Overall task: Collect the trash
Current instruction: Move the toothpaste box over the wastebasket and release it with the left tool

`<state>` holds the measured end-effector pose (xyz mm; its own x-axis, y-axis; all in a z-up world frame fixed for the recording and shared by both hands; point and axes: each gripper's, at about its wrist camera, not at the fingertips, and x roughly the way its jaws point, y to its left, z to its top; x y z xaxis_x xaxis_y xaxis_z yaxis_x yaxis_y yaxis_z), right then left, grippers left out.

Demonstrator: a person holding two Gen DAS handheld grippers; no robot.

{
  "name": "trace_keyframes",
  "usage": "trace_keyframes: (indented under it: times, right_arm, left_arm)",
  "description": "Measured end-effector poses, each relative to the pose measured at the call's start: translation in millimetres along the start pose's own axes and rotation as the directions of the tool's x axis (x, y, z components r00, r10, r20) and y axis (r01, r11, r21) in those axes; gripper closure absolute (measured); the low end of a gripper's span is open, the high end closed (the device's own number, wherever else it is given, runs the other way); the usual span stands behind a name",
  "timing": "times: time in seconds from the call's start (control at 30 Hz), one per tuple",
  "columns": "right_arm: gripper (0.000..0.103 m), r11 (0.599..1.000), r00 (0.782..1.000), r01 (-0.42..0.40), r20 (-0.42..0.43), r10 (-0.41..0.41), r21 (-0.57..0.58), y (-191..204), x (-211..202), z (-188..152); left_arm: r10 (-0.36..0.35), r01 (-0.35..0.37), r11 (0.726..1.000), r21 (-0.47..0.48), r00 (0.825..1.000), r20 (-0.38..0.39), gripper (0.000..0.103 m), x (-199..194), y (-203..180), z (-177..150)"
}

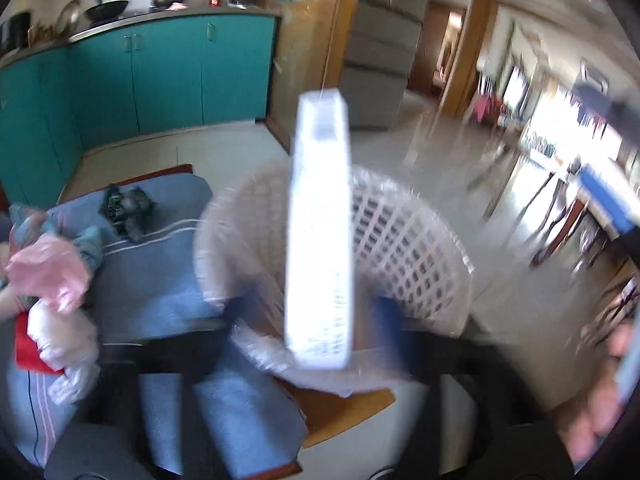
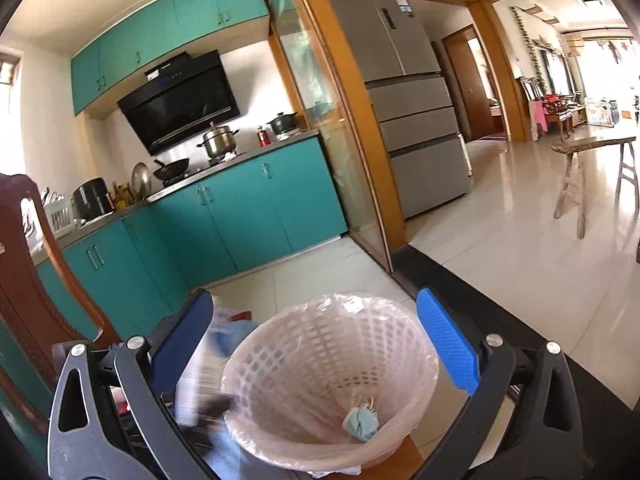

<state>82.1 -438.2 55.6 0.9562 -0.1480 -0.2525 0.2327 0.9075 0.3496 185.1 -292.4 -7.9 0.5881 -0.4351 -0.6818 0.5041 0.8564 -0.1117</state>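
A tiled kitchen floor opening onto a bright living area forms the setting, with a low seat or bench draped in a blue cloth [image 1: 160, 272] closest to the cameras. In the left wrist view the left gripper [image 1: 316, 316] shows only as motion-blurred dark blue fingers [image 1: 390, 320] on either side of a long white box [image 1: 320, 232]; the fingers stand apart with the box between them, but the blur makes it impossible to tell whether they actually touch it. The box stands upright, its lower end in front of the near rim of a white lattice basket [image 1: 408, 248] lined with a clear plastic bag. To the left on the blue cloth lie a pink plastic bag [image 1: 52, 272], crumpled white plastic [image 1: 68, 344] over something red, and a small dark object [image 1: 128, 208]. In the right wrist view the right gripper [image 2: 316, 356] has its blue-padded fingers [image 2: 448, 344] spread wide, holding nothing, with the basket [image 2: 332, 344] framed between them; a small blue wad [image 2: 360, 422] rests at the bottom of the liner. Just left of the basket a blurred white shape, probably the box, sits beside the rim. Farther back run teal cabinets [image 2: 248, 208] with a steel pot [image 2: 219, 140] and a wok [image 2: 172, 170] on the counter, then a grey refrigerator [image 2: 404, 92] and a wooden stool [image 2: 592, 172].
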Motion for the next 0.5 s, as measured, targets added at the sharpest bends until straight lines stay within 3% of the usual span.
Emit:
trace_keyframes:
  times: [0.17,0.37,0.5]
  right_arm:
    - [0.003,1.000,0.999,-0.030,-0.021,0.029,-0.009,7,3,-3]
    - [0.003,0.993,0.993,-0.094,-0.074,0.089,-0.069,41,4,-19]
    - [0.003,0.972,0.972,-0.187,-0.170,0.162,-0.143,83,2,-46]
  left_arm:
    - [0.112,-0.113,0.994,0.010,0.992,0.062,0.005,-18,9,-19]
    - [0.211,-0.198,0.972,-0.124,0.972,0.101,0.004,-89,81,-44]
    - [0.291,-0.270,0.948,-0.168,0.950,0.115,0.004,-135,122,-62]
